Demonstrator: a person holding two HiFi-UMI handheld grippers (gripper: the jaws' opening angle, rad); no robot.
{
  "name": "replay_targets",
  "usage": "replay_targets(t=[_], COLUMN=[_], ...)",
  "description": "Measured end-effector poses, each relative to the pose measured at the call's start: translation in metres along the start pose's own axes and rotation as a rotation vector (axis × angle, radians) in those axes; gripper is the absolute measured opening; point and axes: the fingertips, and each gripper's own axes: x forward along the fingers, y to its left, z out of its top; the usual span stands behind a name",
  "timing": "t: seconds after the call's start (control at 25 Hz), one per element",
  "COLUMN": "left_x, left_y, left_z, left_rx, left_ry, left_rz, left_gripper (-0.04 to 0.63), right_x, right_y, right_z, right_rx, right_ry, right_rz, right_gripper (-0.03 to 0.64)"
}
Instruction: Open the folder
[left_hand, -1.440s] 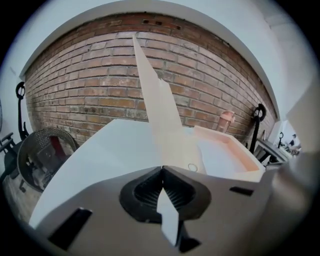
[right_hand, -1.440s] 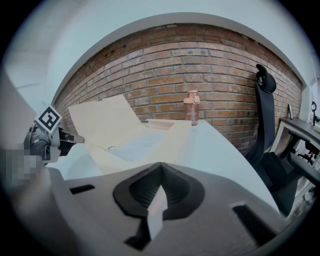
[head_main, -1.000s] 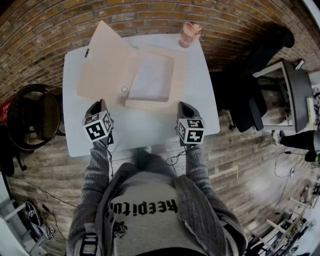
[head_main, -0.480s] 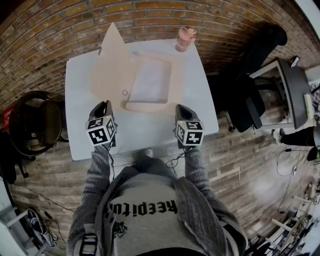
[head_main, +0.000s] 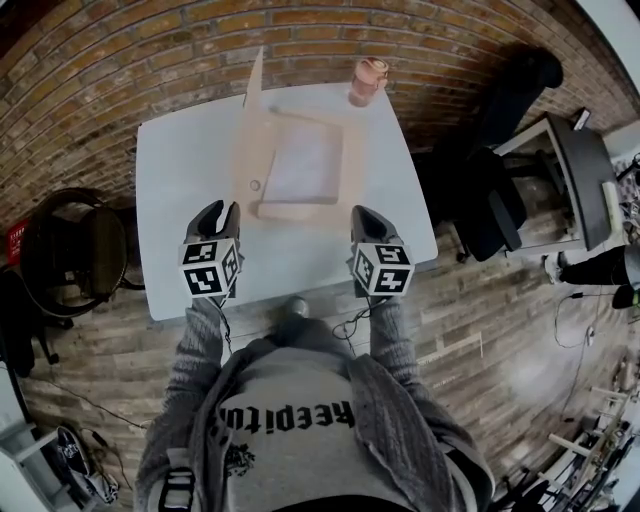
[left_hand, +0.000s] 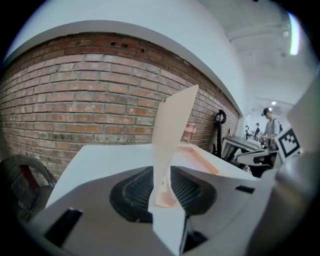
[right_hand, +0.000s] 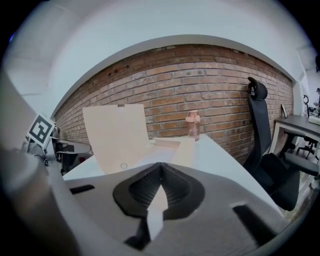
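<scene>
A beige folder (head_main: 300, 205) lies at the far middle of the white table (head_main: 180, 200), with white paper (head_main: 305, 160) in its tray. Its cover (head_main: 252, 100) stands almost upright along the left edge. The left gripper view shows the cover (left_hand: 172, 125) edge-on, the right gripper view shows it broadside (right_hand: 117, 135). My left gripper (head_main: 218, 210) hovers short of the folder's near left corner. Its jaws have just been opening and stand open, holding nothing. My right gripper (head_main: 362, 212) hovers off the near right corner, shut and empty.
A pink bottle (head_main: 367, 78) stands at the table's far right corner, beyond the folder. A black office chair (head_main: 490, 200) and a desk (head_main: 580, 180) are to the right. A round dark chair (head_main: 70, 235) sits left of the table. A brick wall rises behind it.
The folder's cover has swung up from lying flat on the left to standing nearly upright. The left jaws have parted. Both grippers have risen a little.
</scene>
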Motion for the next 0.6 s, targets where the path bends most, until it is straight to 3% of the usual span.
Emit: replay_targets(t=[0.2, 0.36, 0.6], left_x=[-0.019, -0.037, -0.066], left_y=[-0.009, -0.011, -0.014], left_z=[0.008, 0.018, 0.034], left_rx=[0.024, 0.042, 0.038], left_ry=[-0.056, -0.116, -0.189], left_rz=[-0.033, -0.030, -0.047], left_gripper=[0.091, 0.026, 0.014], right_x=[-0.017, -0.032, -0.058], right_y=[0.010, 0.017, 0.029], right_z=[0.014, 0.024, 0.033], right_rx=[0.002, -0.010, -0.022], right_ry=[-0.057, -0.102, -0.156], right_rz=[-0.005, -0.015, -0.035], right_gripper=[0.003, 0.004, 0.004])
